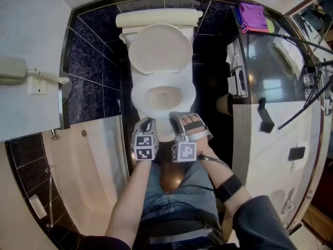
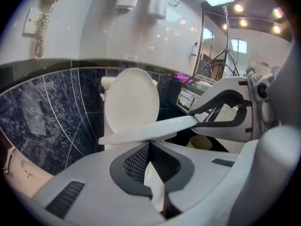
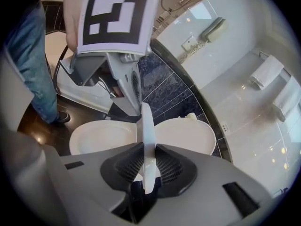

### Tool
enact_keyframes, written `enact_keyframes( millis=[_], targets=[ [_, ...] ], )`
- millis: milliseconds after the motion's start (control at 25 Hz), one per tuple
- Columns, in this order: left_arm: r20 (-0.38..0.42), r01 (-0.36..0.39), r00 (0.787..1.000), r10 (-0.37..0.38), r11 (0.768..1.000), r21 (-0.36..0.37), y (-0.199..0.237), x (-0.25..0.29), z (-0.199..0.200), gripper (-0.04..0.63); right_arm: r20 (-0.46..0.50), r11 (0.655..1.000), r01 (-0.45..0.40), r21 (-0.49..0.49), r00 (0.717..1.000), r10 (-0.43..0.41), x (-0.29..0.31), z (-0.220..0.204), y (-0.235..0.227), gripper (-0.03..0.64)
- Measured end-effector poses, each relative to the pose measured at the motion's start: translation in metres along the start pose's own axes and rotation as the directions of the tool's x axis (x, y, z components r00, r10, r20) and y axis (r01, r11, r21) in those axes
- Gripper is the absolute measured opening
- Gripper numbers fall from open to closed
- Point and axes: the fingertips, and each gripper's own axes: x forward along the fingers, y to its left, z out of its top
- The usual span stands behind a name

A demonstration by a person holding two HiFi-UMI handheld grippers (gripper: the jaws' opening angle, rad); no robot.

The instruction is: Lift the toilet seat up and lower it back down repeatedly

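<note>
Toilet seat [image 2: 141, 133] is partway up, its front edge lifted off the bowl [image 1: 164, 95], and it is short of the lid [image 1: 160, 48], which stands upright against the tank [image 1: 156, 19]. In the right gripper view the seat shows edge-on as a thin white slab, with the bowl opening on one side of it and the lid on the other.

Right gripper [image 3: 147, 147]: my jaws are clamped on the seat's front rim, one dark ribbed pad against each face of the slab. The rim runs straight down the middle of the jaw opening. In the head view this gripper sits at the front of the bowl, right of centre.

Left gripper [image 2: 149, 145]: my jaw tips are drawn together. A white sliver shows in the narrow gap behind them, and I cannot tell what it is. The seat's edge crosses just past the tips, and I cannot tell whether they touch it. In the left gripper view my right gripper shows on the far end of that same edge. In the head view the left gripper is just beside the right one, at the front of the bowl and left of centre.

Surroundings: bathtub [image 1: 88, 165] on my left, wall phone [image 1: 10, 69] above it, dark tiled wall [image 1: 93, 56] behind the toilet, purple cloth [image 1: 253, 17] on the counter to the right.
</note>
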Motion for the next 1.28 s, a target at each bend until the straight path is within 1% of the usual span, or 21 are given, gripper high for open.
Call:
enact_keyframes(
  millis=[160, 280, 440, 600, 640, 680, 840, 1040, 1120, 1200, 1280],
  targets=[
    [-0.026, 0.016, 1.000, -0.016, 1.000, -0.027, -0.007, -0.002, -0.034, -0.005, -0.026, 1.000, -0.025, -0.003, 0.999, 0.025, -0.003, -0.004, 0.037, 0.107],
    [-0.054, 0.023, 0.998, -0.026, 0.999, -0.041, -0.012, -0.001, -0.061, -0.005, -0.044, 0.997, -0.071, 0.000, 0.997, 0.071, -0.005, -0.007, 0.067, 0.104],
    [-0.079, 0.055, 0.995, -0.060, 0.996, -0.065, -0.024, -0.001, -0.082, -0.005, -0.068, 0.995, -0.100, -0.014, 0.993, 0.099, -0.005, -0.015, 0.097, 0.104],
    [-0.097, 0.040, 0.994, -0.044, 0.998, -0.048, -0.020, 0.010, -0.118, -0.005, -0.052, 0.986, -0.163, 0.020, 0.985, 0.164, -0.011, -0.017, 0.129, 0.090],
    [-0.105, 0.047, 0.993, -0.052, 0.998, -0.047, -0.022, 0.010, -0.124, -0.005, -0.046, 0.986, -0.164, 0.041, 0.985, 0.166, -0.013, -0.017, 0.134, 0.061],
    [-0.119, 0.060, 0.991, -0.066, 0.997, -0.050, -0.026, 0.011, -0.128, -0.005, -0.043, 0.985, -0.158, 0.070, 0.986, 0.161, -0.015, -0.019, 0.137, 0.017],
    [-0.188, 0.086, 0.978, -0.091, 0.996, -0.032, -0.033, 0.017, -0.168, -0.006, -0.087, 0.979, -0.097, 0.178, 0.990, 0.114, -0.010, -0.045, 0.143, 0.017],
    [-0.248, 0.094, 0.964, -0.098, 0.995, -0.028, -0.036, 0.035, -0.228, -0.006, -0.153, 0.952, -0.038, 0.304, 0.984, 0.088, 0.017, -0.083, 0.148, 0.017],
    [-0.273, 0.091, 0.957, -0.096, 0.995, -0.030, -0.035, 0.043, -0.252, -0.006, -0.165, 0.943, -0.028, 0.332, 0.982, 0.088, 0.030, -0.093, 0.154, 0.018],
    [-0.299, 0.083, 0.950, -0.093, 0.995, -0.048, -0.034, 0.048, -0.278, -0.006, -0.174, 0.937, -0.031, 0.348, 0.980, 0.097, 0.042, -0.100, 0.165, 0.018],
    [-0.294, 0.085, 0.951, -0.101, 0.994, -0.066, -0.034, 0.054, -0.295, -0.006, -0.178, 0.933, -0.039, 0.358, 0.978, 0.109, 0.050, -0.103, 0.176, 0.018]
  ],
)
